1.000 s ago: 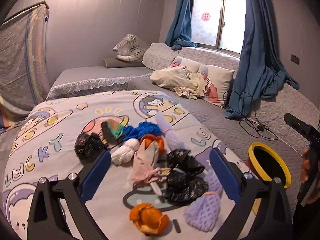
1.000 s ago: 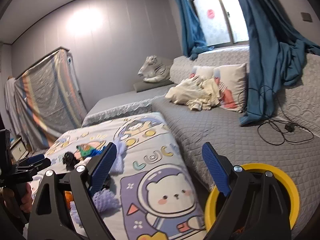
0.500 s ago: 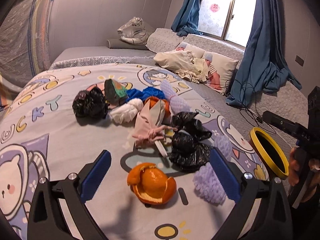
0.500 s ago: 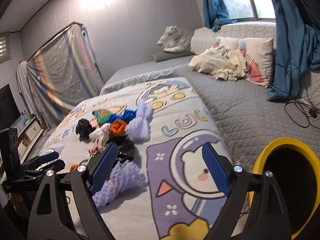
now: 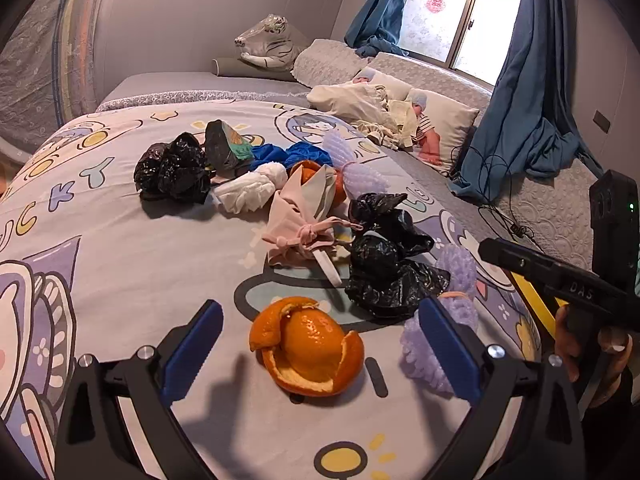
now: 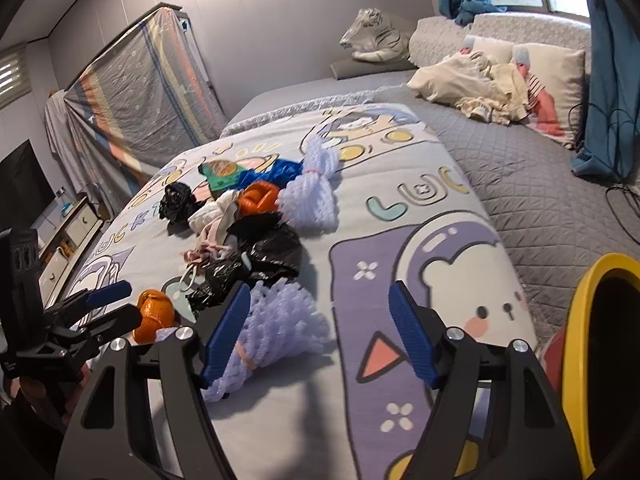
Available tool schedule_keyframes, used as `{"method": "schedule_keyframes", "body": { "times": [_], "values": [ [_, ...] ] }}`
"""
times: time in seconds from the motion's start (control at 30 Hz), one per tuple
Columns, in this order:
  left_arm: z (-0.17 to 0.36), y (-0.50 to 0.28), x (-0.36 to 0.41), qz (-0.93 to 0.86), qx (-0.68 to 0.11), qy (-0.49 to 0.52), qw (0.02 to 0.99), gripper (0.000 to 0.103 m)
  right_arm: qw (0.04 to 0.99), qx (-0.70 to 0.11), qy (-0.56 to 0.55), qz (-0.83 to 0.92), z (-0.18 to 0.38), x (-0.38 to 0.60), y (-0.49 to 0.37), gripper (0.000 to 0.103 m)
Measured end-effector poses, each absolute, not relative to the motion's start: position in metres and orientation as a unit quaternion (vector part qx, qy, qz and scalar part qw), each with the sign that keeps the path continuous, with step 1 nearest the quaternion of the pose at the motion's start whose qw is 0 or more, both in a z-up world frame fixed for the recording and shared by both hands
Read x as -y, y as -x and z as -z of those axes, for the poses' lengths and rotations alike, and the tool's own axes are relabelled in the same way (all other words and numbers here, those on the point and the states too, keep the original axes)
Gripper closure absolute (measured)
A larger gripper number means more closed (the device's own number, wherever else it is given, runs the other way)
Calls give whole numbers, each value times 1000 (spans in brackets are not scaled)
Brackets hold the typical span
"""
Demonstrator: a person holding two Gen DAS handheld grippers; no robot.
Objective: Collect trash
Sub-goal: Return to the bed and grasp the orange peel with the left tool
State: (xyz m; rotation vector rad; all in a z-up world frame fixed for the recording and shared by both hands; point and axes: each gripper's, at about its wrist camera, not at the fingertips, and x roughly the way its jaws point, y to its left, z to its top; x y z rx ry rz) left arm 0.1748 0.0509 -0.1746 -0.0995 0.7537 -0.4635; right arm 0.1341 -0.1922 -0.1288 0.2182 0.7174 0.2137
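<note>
A heap of trash lies on a cartoon bedspread [image 5: 120, 264]: an orange peel [image 5: 308, 346], black plastic bags [image 5: 386, 264], purple foam nets [image 5: 448, 328], a pink cloth [image 5: 300, 216], a white wad [image 5: 250, 188], blue plastic [image 5: 292, 154]. My left gripper [image 5: 320, 354] is open, its jaws either side of the orange peel and just above it. My right gripper [image 6: 320, 332] is open and empty, its left pad against a purple foam net [image 6: 280, 328]. A yellow-rimmed bin [image 6: 600, 356] stands at the right.
A grey quilted bed [image 6: 540, 200] lies beyond the bedspread with pillows [image 5: 432, 128], a tiger plush [image 5: 268, 42] and black cables [image 5: 492, 184]. Blue curtains [image 5: 532, 92] hang by the window. A covered rack [image 6: 140, 92] and low cabinet [image 6: 72, 236] stand at left.
Both grippers have come down and closer to the trash heap. The left now brackets the orange peel; the right has swung left from the bin to the foam net.
</note>
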Motion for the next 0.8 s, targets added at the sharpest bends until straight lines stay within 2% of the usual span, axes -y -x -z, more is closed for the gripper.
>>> {"method": "schedule_keyframes", "body": {
  "times": [0.3,0.53,0.67,0.73,0.8],
  "values": [
    [189,-186,-52,223,-399,63,887,21,915,-372,-105,-116,142,182,-144,39],
    [199,-192,-48,217,-421,55,879,42,911,-382,-102,-120,147,177,-146,41],
    [202,-193,-46,219,-424,51,878,52,908,-386,-101,-126,149,174,-146,45],
    [202,-194,-49,220,-423,60,877,54,908,-387,-99,-127,150,173,-146,46],
    [203,-195,-52,223,-423,69,876,56,907,-388,-97,-130,150,172,-146,51]
  ]
}}
